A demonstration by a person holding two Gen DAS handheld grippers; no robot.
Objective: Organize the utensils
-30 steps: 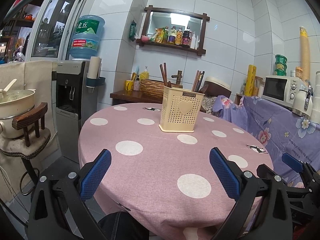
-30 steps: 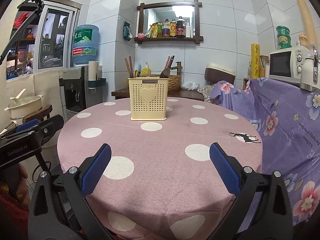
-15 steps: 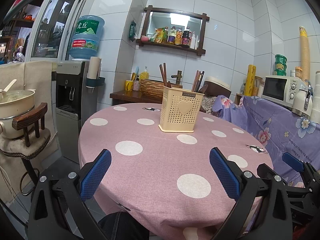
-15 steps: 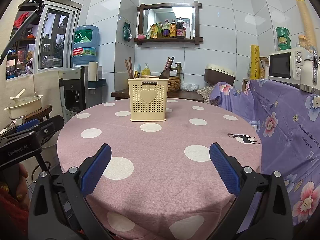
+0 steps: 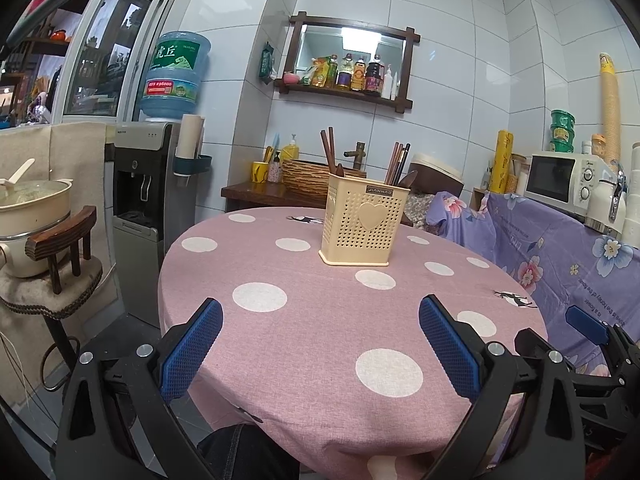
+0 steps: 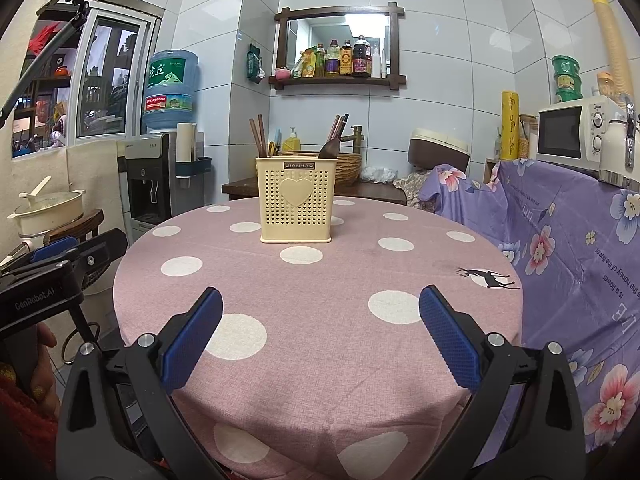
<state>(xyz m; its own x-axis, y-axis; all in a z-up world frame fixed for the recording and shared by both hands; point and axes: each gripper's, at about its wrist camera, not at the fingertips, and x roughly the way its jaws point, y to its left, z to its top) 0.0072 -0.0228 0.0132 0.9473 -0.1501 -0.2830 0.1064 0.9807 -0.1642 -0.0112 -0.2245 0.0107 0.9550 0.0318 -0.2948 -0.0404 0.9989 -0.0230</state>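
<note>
Room: white-tiled kitchen corner, with a round table (image 5: 320, 320) under a pink cloth with white dots; no utensil lies loose on the cloth in either view.

Left wrist view, holder: you see the cream utensil holder (image 5: 362, 224) standing upright on the far middle of the table, with dark chopsticks (image 5: 329, 148) at its left side and a second bundle (image 5: 398, 162) at its right.

Left wrist view, gripper: your left gripper (image 5: 320, 346) hangs over the near edge of the table, its blue pads spread wide with nothing between them, well apart from the holder.

Left wrist view, neighbour: part of your right gripper (image 5: 588, 326) shows at the far right of this view.

Right wrist view, holder: the same holder (image 6: 296, 200) faces you with its heart in front; a dark spoon (image 6: 330, 148) leans at its right beside the chopsticks.

Right wrist view, gripper: your right gripper (image 6: 320, 334) is also spread wide and holds nothing, low over the near cloth.

Stage: the utensils already stand sorted in the holder, so this fits both a finished job and a start where they must come out; the views do not settle which.

Advice: if you do reach, go in from above, close on one shaft only, and steady the light holder so it does not tip.
</note>
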